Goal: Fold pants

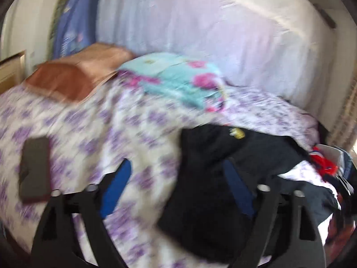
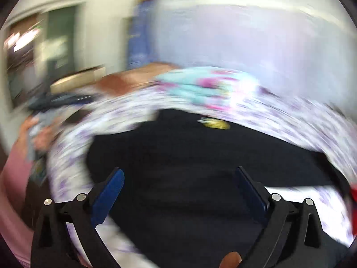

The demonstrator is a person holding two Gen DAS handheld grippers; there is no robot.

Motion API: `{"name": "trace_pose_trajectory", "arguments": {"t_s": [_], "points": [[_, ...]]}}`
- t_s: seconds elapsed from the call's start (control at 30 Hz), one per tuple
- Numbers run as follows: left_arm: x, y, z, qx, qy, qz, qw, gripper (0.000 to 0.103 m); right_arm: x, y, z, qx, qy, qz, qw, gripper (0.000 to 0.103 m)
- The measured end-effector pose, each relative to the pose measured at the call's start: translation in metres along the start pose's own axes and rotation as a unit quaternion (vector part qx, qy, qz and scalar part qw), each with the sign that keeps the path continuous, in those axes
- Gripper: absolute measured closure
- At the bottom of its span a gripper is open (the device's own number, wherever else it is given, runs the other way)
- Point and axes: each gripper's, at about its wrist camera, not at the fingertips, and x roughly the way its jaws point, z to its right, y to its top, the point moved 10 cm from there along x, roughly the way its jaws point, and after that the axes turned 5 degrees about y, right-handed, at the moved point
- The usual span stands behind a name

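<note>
**Both claws wide open above the dark pants on the bed**

We start with the bed (image 1: 73, 122), which fills most of both views under a white sheet printed with purple flowers. Behind it we see a pale lilac curtain (image 1: 189, 33) along the wall, and a blue flowered cloth (image 1: 71, 22) hanging at its left.

On the sheet, towards the right in the left wrist view, lie the pants (image 1: 212, 178): a dark navy, nearly black heap bearing a small yellow tag (image 1: 237, 133) near its far edge. In the right wrist view the pants (image 2: 189, 167) spread across the whole middle, with the same tag (image 2: 215, 124) showing as a smear (that picture is heavily blurred).

Further back we find a folded turquoise blanket with pink flowers (image 1: 178, 78) and, left of it, a brown pillow (image 1: 73, 78). A jumble of red, white and dark clothes (image 1: 323, 167) sits at the bed's right edge, beside the pants. A flat dark phone-like slab (image 1: 35, 169) lies on the sheet to the left, well apart from the pants.

Our left claw (image 1: 178, 192) stands wide open with nothing in it; its right blue finger shows in front of the pants, its left one over bare sheet. Our right claw (image 2: 178, 198) is spread wide too, empty, with the pants in view between its fingers. At the far left of the right wrist view we glimpse a hand (image 2: 38, 134) and a pink sleeve (image 2: 13, 189).
</note>
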Motion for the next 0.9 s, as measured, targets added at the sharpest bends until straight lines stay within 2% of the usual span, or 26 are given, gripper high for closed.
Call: {"name": "trace_pose_trajectory", "arguments": {"t_s": [0.1,0.17,0.23,0.27,0.3,0.43,0.5,0.57,0.63,0.67,0.7,0.73,0.77,0.87,0.9], "points": [[0.023,0.011,0.054,0.045,-0.040,-0.010,0.9981,0.013,-0.024,-0.004,0.104,0.089,-0.087,-0.005,0.992,0.004],[0.043,0.011,0.084,0.067,-0.056,-0.023,0.9959,0.013,-0.032,-0.013,0.167,0.162,-0.108,-0.007,0.981,0.004],[0.064,0.007,0.113,0.087,-0.068,-0.037,0.9932,0.013,-0.032,-0.024,0.228,0.237,-0.110,-0.005,0.965,0.008],[0.075,0.005,0.125,0.094,-0.073,-0.043,0.9919,0.013,-0.028,-0.030,0.256,0.266,-0.112,-0.009,0.957,0.013],[0.088,0.002,0.138,0.101,-0.082,-0.051,0.9902,0.013,-0.025,-0.036,0.277,0.285,-0.109,-0.014,0.952,0.014],[0.111,-0.010,0.159,0.110,-0.107,-0.074,0.9854,0.013,0.023,-0.056,0.345,0.331,-0.063,-0.065,0.939,0.021],[0.123,-0.016,0.156,0.114,-0.101,-0.086,0.9846,0.013,0.052,-0.064,0.375,0.316,-0.074,-0.102,0.941,0.025],[0.132,-0.021,0.149,0.103,-0.096,-0.098,0.9852,0.013,0.064,-0.064,0.424,0.296,-0.148,-0.116,0.936,0.029],[0.143,-0.025,0.140,0.074,-0.100,-0.116,0.9854,0.013,0.052,-0.034,0.464,0.253,-0.240,-0.055,0.936,0.027],[0.148,-0.027,0.134,0.057,-0.103,-0.126,0.9850,0.013,0.043,-0.015,0.476,0.234,-0.268,-0.016,0.934,0.025],[0.150,-0.028,0.131,0.046,-0.104,-0.131,0.9849,0.013,0.035,0.001,0.483,0.235,-0.270,0.018,0.934,0.022],[0.151,-0.029,0.127,0.038,-0.104,-0.133,0.9850,0.013,0.034,0.008,0.485,0.247,-0.252,0.035,0.935,0.015],[0.150,-0.029,0.124,0.033,-0.104,-0.133,0.9851,0.013,0.034,0.013,0.484,0.259,-0.237,0.043,0.935,0.012],[0.148,-0.029,0.124,0.031,-0.111,-0.131,0.9846,0.013,0.037,0.006,0.474,0.276,-0.219,0.024,0.936,0.011],[0.147,-0.029,0.125,0.033,-0.113,-0.130,0.9844,0.013,0.042,0.001,0.470,0.274,-0.211,0.003,0.938,0.011]]}}
